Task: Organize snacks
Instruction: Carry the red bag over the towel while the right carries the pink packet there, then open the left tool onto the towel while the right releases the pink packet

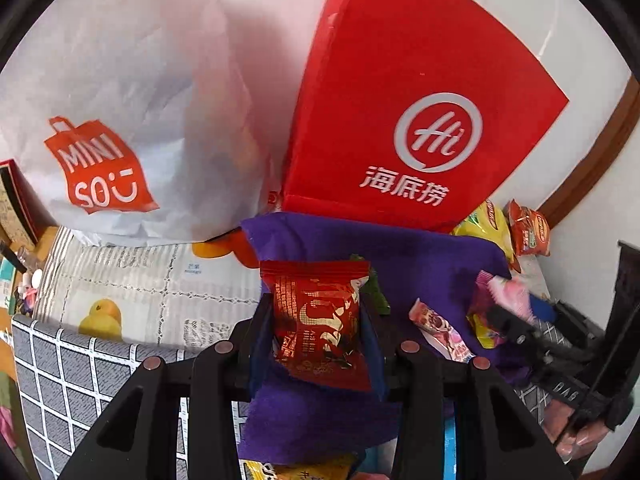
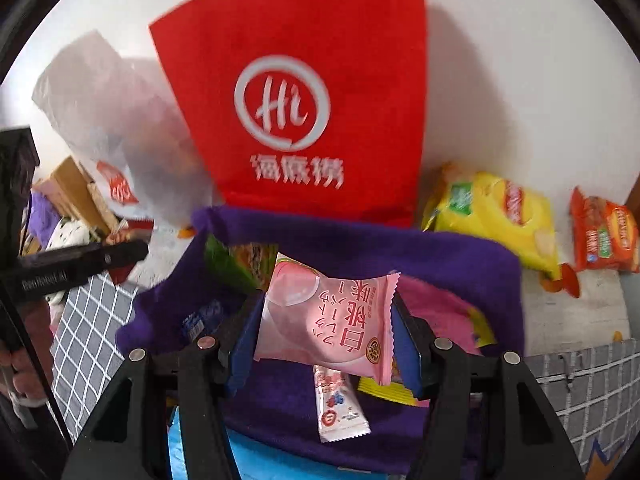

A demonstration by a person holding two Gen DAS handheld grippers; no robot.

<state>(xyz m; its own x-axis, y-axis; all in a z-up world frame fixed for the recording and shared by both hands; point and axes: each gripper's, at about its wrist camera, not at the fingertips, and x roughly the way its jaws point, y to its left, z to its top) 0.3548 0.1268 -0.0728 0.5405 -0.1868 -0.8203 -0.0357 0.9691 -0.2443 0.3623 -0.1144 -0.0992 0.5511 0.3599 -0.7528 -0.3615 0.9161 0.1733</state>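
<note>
Black hand-held gripper, blue pads, copper-coloured rivets.

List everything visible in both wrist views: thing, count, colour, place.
Paper bag: one, red, upright at the back.
Plastic bag: one, white, left of paper bag.
Cloth bin: one, purple, below both grippers, holding snacks.
Snack packs on table: yellow and orange, right of bin.
Red packet: one, in left gripper.
Pink packet: one, in right gripper.

Cloth bin sits before the tall paper bag, snack packs to its right
</note>
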